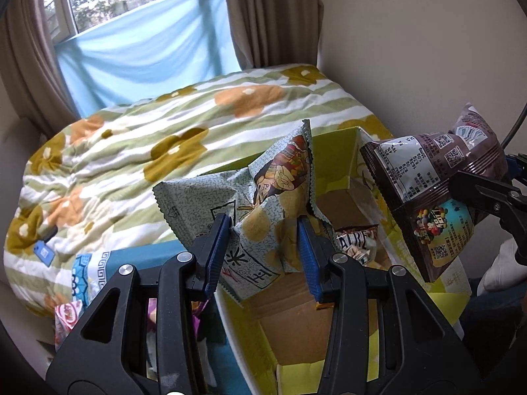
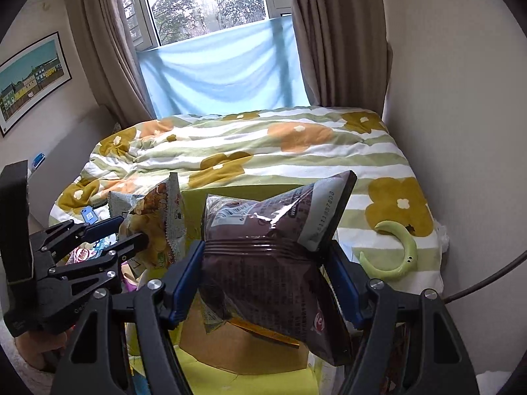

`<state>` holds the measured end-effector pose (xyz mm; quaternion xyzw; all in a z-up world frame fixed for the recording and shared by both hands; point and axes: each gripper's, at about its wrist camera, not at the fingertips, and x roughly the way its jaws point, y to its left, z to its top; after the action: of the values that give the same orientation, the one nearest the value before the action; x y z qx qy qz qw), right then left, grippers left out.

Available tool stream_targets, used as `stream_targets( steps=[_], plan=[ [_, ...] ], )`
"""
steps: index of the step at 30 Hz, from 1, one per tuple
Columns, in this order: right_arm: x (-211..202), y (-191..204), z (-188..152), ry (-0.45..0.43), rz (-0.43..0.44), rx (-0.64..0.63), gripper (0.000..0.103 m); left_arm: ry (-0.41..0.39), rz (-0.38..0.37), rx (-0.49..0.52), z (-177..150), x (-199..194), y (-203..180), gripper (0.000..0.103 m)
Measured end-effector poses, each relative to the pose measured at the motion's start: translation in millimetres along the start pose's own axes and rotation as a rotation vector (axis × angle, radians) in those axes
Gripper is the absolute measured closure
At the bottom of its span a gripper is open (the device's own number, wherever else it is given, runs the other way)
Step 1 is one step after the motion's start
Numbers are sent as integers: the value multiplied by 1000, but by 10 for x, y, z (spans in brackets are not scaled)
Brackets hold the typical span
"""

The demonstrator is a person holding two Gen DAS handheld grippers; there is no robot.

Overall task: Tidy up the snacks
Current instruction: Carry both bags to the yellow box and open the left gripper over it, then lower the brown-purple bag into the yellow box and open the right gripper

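My left gripper (image 1: 263,247) is shut on a pale green chip bag (image 1: 263,197) and holds it above the open yellow-green cardboard box (image 1: 346,151). My right gripper (image 2: 266,283) is shut on a dark brown candy bag (image 2: 273,256), also held over the box (image 2: 243,349). The brown bag also shows at the right of the left wrist view (image 1: 434,194), and the chip bag (image 2: 158,227) and left gripper (image 2: 131,237) at the left of the right wrist view. Another snack pack (image 1: 357,243) lies inside the box.
The box stands at the foot of a bed with a flowered duvet (image 2: 263,151). A green crescent-shaped item (image 2: 395,256) lies on the duvet at the right. A blue box (image 1: 138,256) with more snacks (image 1: 67,319) sits to the left. A wall (image 1: 428,49) is at the right.
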<state>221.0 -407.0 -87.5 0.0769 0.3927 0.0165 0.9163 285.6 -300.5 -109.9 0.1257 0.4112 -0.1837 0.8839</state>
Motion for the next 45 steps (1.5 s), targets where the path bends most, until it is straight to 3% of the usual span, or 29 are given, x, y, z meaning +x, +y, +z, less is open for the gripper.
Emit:
stream_targets(
  steps=[1, 3, 4, 5, 7, 12, 16, 26, 28, 31, 33, 38, 45],
  plan=[
    [12, -30, -5, 5, -7, 7, 35, 1, 8, 2, 43, 52, -12, 63],
    [20, -92, 2, 10, -11, 23, 35, 10, 22, 16, 97, 133, -18, 43],
    [24, -116, 9, 10, -15, 30, 35, 10, 29, 24, 115, 152, -15, 13],
    [27, -135, 11, 9, -22, 34, 35, -6, 40, 26, 109, 125, -15, 1],
    [41, -176, 19, 11, -35, 42, 35, -32, 43, 28, 77, 41, 21, 1],
    [59, -198, 29, 19, -36, 46, 35, -8, 69, -9, -74, -93, 189, 1],
    [90, -130, 70, 23, 4, 46, 35, 2, 81, -53, -233, -245, 341, 1],
    [613, 109, 246, 101, 29, 0, 33, 26, 126, -118, -503, -429, 691, 1],
    [730, 137, 269, 112, 25, -5, 29, 31, 136, -126, -545, -448, 741, 1],
    [809, 168, 270, 88, -7, -18, 11, 38, 147, -139, -624, -476, 784, 1],
    [787, 174, 237, 62, -27, -31, 3, 45, 146, -154, -693, -487, 796, 1],
    [659, 156, 76, 65, -30, -24, 3, 47, 141, -179, -821, -583, 781, 1],
    [263, 243, -52, 37, 3, -48, 3, -23, 174, -192, -881, -987, 729, 1]
  ],
)
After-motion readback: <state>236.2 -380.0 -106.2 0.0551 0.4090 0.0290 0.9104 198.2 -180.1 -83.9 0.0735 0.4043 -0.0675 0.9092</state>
